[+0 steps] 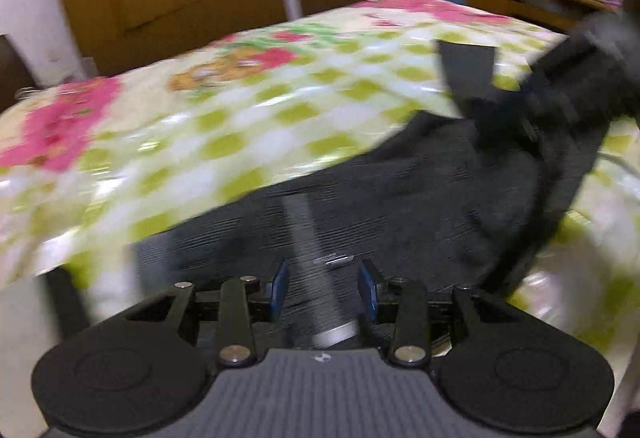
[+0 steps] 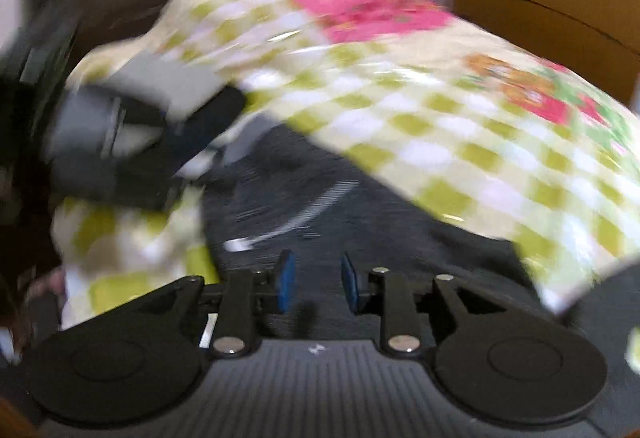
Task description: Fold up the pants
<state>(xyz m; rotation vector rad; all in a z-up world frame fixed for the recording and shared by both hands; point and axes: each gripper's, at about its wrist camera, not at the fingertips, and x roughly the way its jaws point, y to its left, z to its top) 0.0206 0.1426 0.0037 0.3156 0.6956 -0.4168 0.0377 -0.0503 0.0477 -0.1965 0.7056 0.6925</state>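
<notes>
Both claws, left (image 1: pixel 324 290) and right (image 2: pixel 316 284), parted, empty over blurred dark pants (image 1: pixel 400 190).

Left hand-held gripper (image 1: pixel 326 292): matte black body with two round flat discs at its lower corners, a grey ribbed centre plate bearing a small white mark, and black link arms pinned with silver round-headed screws. Its two fingers end in blue pads (image 1: pixel 280 290). Right hand-held gripper (image 2: pixel 316 288): the same build (black discs, ribbed grey plate, silver pivot screws), with blue pads (image 2: pixel 286 284) on short black fingers. Motion blur softens finer detail in both wrist views.
</notes>
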